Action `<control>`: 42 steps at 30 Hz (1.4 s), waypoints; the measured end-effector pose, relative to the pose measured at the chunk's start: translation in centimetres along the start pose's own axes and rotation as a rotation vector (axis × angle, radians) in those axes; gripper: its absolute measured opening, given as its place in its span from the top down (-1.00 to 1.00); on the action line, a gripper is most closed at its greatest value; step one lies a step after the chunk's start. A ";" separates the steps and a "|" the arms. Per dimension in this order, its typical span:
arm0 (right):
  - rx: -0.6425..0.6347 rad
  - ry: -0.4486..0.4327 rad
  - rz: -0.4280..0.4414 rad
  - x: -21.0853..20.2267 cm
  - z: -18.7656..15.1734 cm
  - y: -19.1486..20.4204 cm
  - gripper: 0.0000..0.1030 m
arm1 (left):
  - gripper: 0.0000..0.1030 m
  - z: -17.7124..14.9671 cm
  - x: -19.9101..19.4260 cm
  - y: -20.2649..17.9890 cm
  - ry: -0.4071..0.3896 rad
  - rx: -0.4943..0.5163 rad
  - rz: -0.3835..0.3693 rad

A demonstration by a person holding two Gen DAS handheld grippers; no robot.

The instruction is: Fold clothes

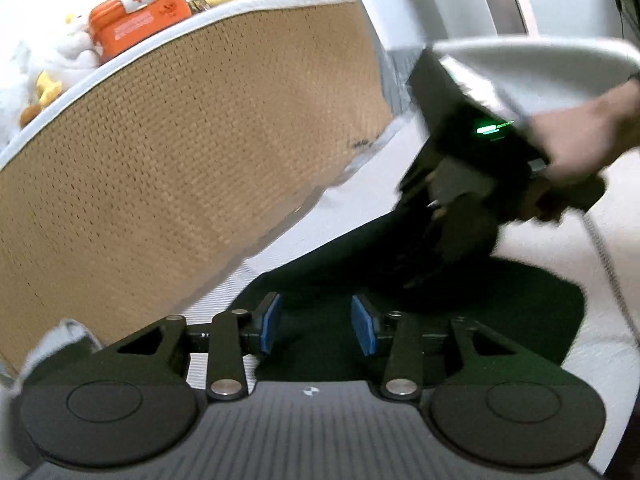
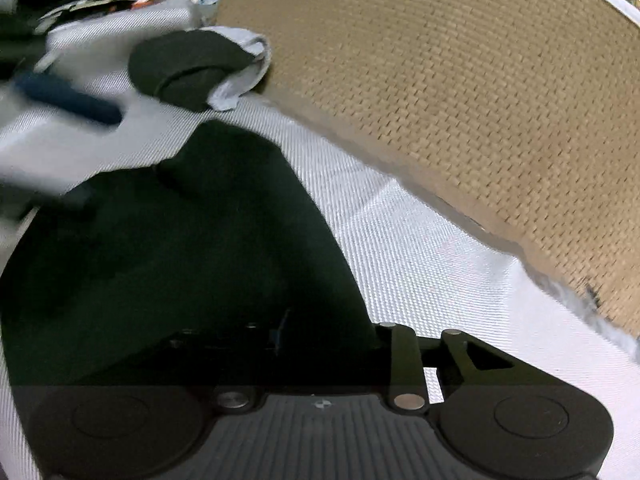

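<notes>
A black garment (image 1: 440, 312) lies spread on a white woven sheet (image 1: 600, 320). My left gripper (image 1: 316, 325) hovers over its near part, open, its blue pads apart with only cloth below them. A hand (image 1: 580, 140) holds my right gripper (image 1: 432, 248) at the right, with its fingers down on the garment's far part. In the right wrist view the black garment (image 2: 180, 260) covers my right gripper's (image 2: 320, 334) left finger, so its pads are lost in the dark. A blurred blue pad (image 2: 68, 98) of my left gripper shows at the upper left.
A tall tan woven panel (image 1: 180, 160) stands along the sheet's far edge, also seen as the panel (image 2: 460, 100). Behind it sit an orange first-aid box (image 1: 140, 12) and plush toys (image 1: 60, 60). A light grey cloth (image 2: 240, 76) is bunched by the panel.
</notes>
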State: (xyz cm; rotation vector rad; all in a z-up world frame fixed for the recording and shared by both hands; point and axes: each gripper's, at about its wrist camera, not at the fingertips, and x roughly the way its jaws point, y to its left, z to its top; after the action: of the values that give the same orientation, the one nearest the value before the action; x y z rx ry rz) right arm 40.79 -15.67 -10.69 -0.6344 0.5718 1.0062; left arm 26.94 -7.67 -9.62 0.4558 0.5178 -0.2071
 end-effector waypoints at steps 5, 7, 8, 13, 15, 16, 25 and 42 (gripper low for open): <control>0.049 -0.022 -0.013 0.9 -0.2 -0.6 0.10 | 0.16 -2.8 2.0 -2.7 0.055 -0.075 -0.007; 0.121 -0.037 -0.037 1.0 -0.5 -1.8 -0.25 | 0.18 -3.7 2.8 -3.6 0.060 -0.122 0.021; 0.161 -0.051 -0.039 0.8 -0.6 -2.4 -0.29 | 0.20 -4.3 3.7 -3.4 0.066 -0.160 0.026; 0.410 -0.224 -0.105 -2.1 -2.6 -4.1 -0.30 | 0.19 -5.9 5.0 -4.4 0.057 -0.293 0.096; 0.540 -0.361 -0.170 -4.6 -4.8 -4.0 -0.30 | 0.19 -6.3 5.5 -5.3 0.047 -0.294 0.138; 0.606 -0.401 -0.171 -5.8 -5.9 -4.0 -0.30 | 0.19 -6.3 5.6 -5.5 0.043 -0.297 0.159; 0.582 -0.368 -0.074 -8.4 -12.4 0.9 -0.30 | 0.13 -6.3 5.2 -6.4 -0.001 -0.396 0.330; 0.489 -0.385 -0.190 -6.1 -12.7 0.1 -0.30 | -0.04 -5.7 5.7 -4.9 0.005 -0.514 0.375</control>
State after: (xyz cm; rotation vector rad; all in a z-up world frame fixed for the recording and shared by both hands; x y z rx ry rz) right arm 36.33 -28.26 -15.19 -0.0538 0.3851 0.7435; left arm 27.82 -9.75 -18.79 0.0448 0.4605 0.2855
